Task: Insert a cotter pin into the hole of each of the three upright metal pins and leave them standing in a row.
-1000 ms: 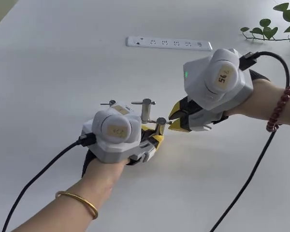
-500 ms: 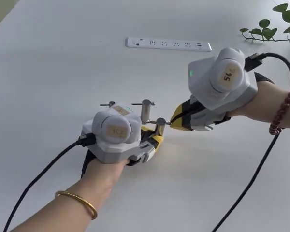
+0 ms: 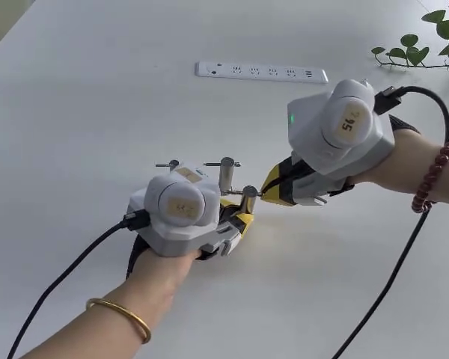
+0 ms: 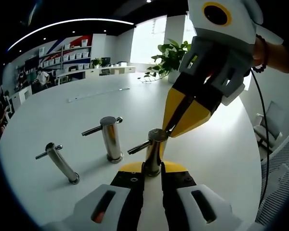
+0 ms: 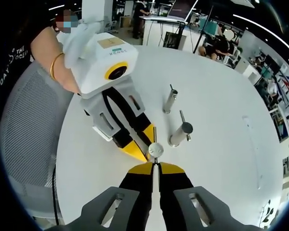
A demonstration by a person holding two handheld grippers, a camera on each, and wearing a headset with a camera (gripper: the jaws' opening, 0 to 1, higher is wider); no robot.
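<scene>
On the white table (image 3: 97,97), the left pin (image 4: 61,162) stands furthest left with the first cotter pin (image 4: 47,153) already across its top (its lean in the left gripper view may be only the lens). Just right of it, the middle pin (image 4: 111,139) stands upright and carries the second cotter pin (image 4: 94,129).

Right again and nearer, the third pin (image 4: 154,149) stands on the table with its lower shaft pinched between the jaws of the left gripper (image 4: 153,169). The last cotter pin (image 4: 137,147) lies crosswise through the hole near its top, its tail poking out on the left side.

From the right comes the right gripper (image 5: 155,166), jaws pressed together on the other end of that cotter pin, tips just beside the pin's head.

This looks like the final insertion, nearly home. To finish it well, the left grip should hold low and firm so the pin neither tips nor twists. The right gripper should push level, straight along the hole, until the cotter pin seats. Letting go with the right jaws first, then easing the left apart, should leave the pin in line with its neighbours; the middle pin is near enough to be knocked.

Far back lie a power strip (image 3: 262,69) and, far right, a plant (image 3: 426,45).
</scene>
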